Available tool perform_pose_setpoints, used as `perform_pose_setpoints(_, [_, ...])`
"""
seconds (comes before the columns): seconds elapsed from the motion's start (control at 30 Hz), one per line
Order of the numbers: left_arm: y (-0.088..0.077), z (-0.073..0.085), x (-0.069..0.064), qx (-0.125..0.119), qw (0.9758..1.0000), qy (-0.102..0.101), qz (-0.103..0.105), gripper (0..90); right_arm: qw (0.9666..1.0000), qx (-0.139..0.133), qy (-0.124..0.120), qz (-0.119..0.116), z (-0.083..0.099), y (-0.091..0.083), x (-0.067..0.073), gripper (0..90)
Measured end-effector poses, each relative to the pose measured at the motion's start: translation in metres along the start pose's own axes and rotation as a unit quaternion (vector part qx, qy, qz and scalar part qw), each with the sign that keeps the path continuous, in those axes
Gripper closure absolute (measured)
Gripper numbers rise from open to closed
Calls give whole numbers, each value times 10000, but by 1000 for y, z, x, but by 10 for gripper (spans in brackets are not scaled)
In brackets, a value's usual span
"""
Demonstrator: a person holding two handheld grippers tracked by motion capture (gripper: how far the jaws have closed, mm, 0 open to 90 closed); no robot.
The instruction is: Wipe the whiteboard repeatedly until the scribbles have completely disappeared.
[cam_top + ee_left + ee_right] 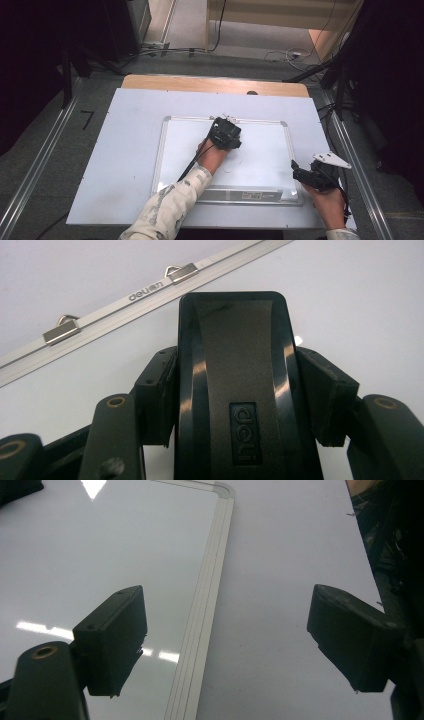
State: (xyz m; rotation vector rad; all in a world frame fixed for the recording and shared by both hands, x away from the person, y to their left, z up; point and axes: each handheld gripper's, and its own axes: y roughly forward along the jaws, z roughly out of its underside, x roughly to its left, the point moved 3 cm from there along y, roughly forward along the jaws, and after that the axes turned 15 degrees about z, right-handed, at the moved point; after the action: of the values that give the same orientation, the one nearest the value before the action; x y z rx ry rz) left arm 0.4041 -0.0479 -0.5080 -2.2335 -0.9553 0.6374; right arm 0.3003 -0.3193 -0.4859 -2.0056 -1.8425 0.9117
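Clamped between the left gripper [235,390]'s jaws sat a black eraser [232,380], its far end near the whiteboard [265,145]'s top rail, with the clips just beyond. Off to its right, the right gripper [225,635] hung with jaws wide apart and empty, straddling the board's side frame. Tilted, the eraser might ride on one edge and twist in the grip.

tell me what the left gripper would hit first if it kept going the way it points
Probably the whiteboard's far frame: the left gripper, shut on a black eraser, points across the board at it.
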Motion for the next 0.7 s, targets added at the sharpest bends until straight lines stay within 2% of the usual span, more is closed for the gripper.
perform_pose_setpoints(0.4, [4, 4, -26, 113, 9993, 277, 204, 407, 10000, -10, -16, 5, 0, 0, 0, 148])
perform_pose_setpoints(0.7, [3, 9, -44, 126, 9987, 388, 292, 406, 10000, -4, -16, 10, 0, 0, 0, 148])
